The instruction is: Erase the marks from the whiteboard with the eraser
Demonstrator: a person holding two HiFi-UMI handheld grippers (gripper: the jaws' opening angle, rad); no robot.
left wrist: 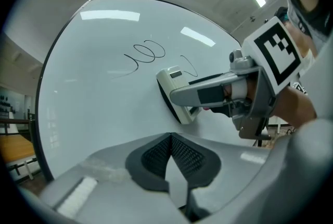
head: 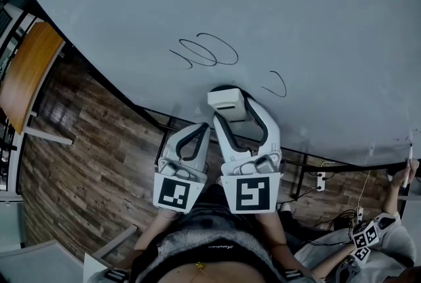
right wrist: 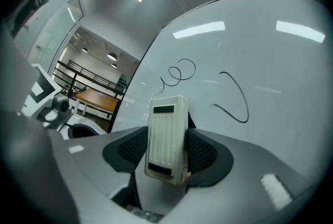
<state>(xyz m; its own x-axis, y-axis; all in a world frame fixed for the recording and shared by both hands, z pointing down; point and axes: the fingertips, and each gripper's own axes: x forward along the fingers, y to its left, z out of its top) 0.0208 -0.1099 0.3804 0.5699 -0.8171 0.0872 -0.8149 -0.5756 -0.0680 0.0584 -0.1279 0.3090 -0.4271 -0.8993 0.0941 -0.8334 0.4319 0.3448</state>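
The whiteboard (head: 263, 5) fills the upper head view. On it are looping black marks (head: 205, 51) and a short curved stroke (head: 279, 84). My right gripper (head: 229, 104) is shut on a cream eraser (head: 227, 104), which is pressed against the board below the marks. In the right gripper view the eraser (right wrist: 167, 137) stands between the pads, with the loops (right wrist: 179, 73) and the curved stroke (right wrist: 234, 99) beyond it. My left gripper (head: 195, 133) hangs lower left, off the board, jaws shut with nothing held. The left gripper view shows the eraser (left wrist: 174, 94) and loops (left wrist: 145, 53).
Wooden floor (head: 85, 143) lies below the board's lower edge (head: 164, 114). A wooden tabletop (head: 26, 71) stands at the left. Another person's hand with a marker (head: 406, 170) is at the board's right edge, and another marker cube (head: 365, 235) is near it.
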